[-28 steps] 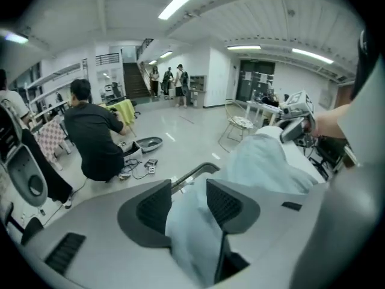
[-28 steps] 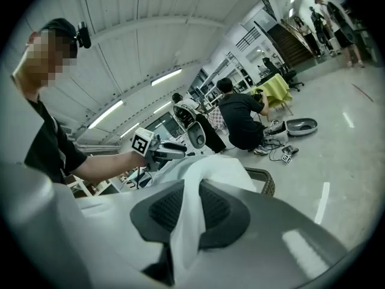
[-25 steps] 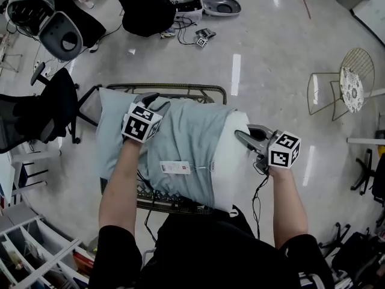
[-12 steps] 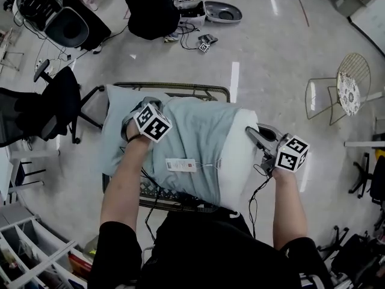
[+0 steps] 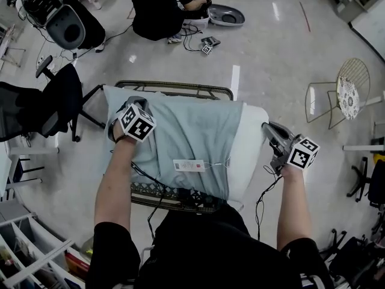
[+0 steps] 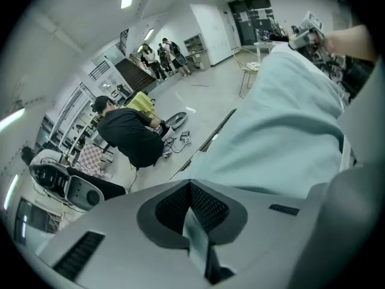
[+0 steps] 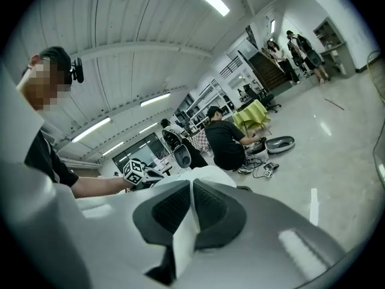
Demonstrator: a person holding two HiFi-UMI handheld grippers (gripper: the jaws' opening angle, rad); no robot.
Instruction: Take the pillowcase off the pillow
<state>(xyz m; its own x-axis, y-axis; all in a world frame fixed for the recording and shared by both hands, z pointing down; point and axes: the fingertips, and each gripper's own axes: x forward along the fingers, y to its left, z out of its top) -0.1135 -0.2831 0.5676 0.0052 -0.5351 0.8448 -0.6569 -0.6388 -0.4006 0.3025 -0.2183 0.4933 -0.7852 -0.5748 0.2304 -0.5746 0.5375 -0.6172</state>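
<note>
Stripping is under way, judging by how things lie. The pillowcase (image 5: 186,137), pale blue-green, covers the left and middle of the pillow (image 5: 251,152), whose white end sticks out bare on the right; both lie across a wire frame (image 5: 174,89) in front of the person. The left gripper (image 6: 191,200) is clamped tight on a thin fold of the blue-green cloth near the case's far left end. The right gripper (image 5: 267,128) is likewise closed, with a strip of white pillow fabric pinched between its pads at the bare end.

With 2 firm pinches at opposite ends, the next move probably calls for drawing the hands apart, so the case slides leftward off the filling while the right claw anchors the pillow.

No view shows whether the left pinch has caught only the case or some pillow beneath it. How much pillow sits inside is covered by cloth, and the near edge disappears behind the person's body.
</note>
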